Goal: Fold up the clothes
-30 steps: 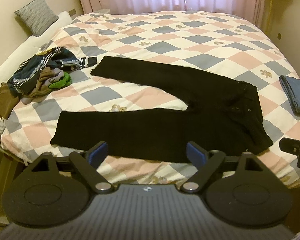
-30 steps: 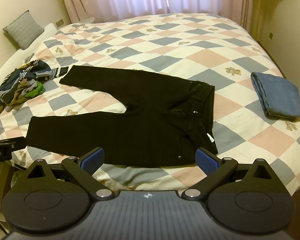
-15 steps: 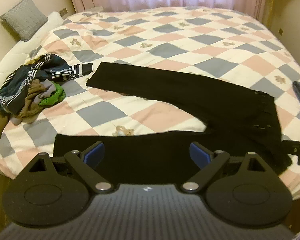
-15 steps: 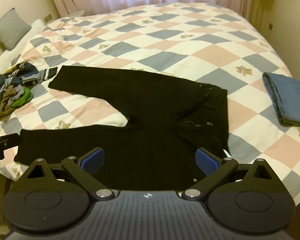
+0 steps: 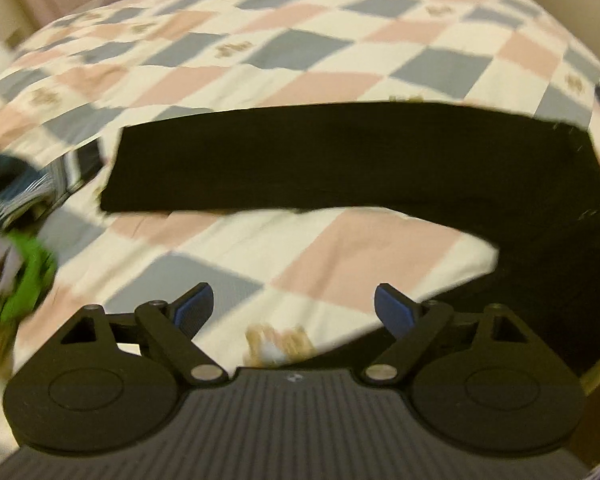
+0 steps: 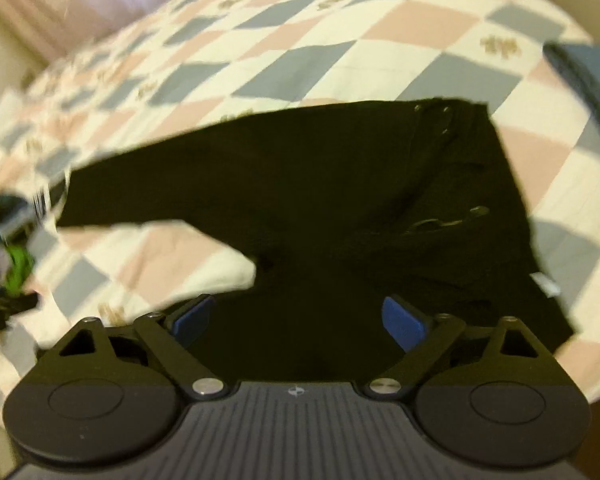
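Black trousers (image 5: 320,164) lie flat on the checked bedspread (image 5: 300,48), legs pointing left, waist at the right. They also show in the right wrist view (image 6: 320,184). My left gripper (image 5: 294,310) is open and empty, low over the bedspread between the two legs. My right gripper (image 6: 298,318) is open and empty, low over the near leg close to the crotch. Both views are motion-blurred.
A pile of unfolded clothes (image 5: 16,232) with a green piece lies at the left of the bed. Folded blue jeans (image 6: 588,76) lie at the right. The other gripper's tip (image 6: 4,306) shows at the left edge of the right wrist view.
Both grippers have moved forward and down toward the trousers, which now fill more of each view. Both stay open.
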### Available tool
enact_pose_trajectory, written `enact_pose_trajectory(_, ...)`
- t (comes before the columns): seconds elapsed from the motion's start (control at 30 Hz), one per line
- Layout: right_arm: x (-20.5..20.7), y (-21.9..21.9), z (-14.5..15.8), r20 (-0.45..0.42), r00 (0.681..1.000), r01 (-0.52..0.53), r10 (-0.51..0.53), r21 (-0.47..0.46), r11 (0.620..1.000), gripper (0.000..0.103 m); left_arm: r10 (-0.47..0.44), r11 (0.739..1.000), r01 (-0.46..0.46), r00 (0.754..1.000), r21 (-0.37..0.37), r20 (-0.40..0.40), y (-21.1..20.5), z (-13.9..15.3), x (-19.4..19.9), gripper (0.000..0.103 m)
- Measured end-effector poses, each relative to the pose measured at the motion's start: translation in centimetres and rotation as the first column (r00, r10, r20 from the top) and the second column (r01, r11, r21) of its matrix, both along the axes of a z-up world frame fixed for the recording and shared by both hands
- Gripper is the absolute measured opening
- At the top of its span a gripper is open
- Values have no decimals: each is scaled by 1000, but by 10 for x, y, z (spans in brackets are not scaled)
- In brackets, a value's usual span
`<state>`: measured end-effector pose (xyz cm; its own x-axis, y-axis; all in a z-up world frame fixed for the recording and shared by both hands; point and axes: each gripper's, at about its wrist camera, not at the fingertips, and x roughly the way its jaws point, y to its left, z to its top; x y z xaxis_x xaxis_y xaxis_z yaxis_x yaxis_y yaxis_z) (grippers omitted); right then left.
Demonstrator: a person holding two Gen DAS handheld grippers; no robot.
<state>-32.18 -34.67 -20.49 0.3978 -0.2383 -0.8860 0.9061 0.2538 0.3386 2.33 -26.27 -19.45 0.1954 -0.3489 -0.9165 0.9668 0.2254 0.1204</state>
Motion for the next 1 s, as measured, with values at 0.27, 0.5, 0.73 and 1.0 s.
enact_pose_trajectory(0.27,26,-74,-69,-9,997,-83,82,-11,997,76,-370,928,369,929,-54,2,-112,-67,72,72)
enact_pose_trajectory(0.5,83,-185,-83,-41,938,-346,344,-189,919,51,-526,849,521,849,-83,-46,-196,-105,134,59)
enact_pose_trajectory(0.73,123,-234,-101,-159,846,-534,509,-253,807,80,-624,781,623,773,-53,-109,-236,-133,158,66)
enact_pose_trajectory(1.0,142,-242,-142,-175,736,-672,654,-78,736,46,-660,741,670,740,50,-130,-241,-164,157,22)
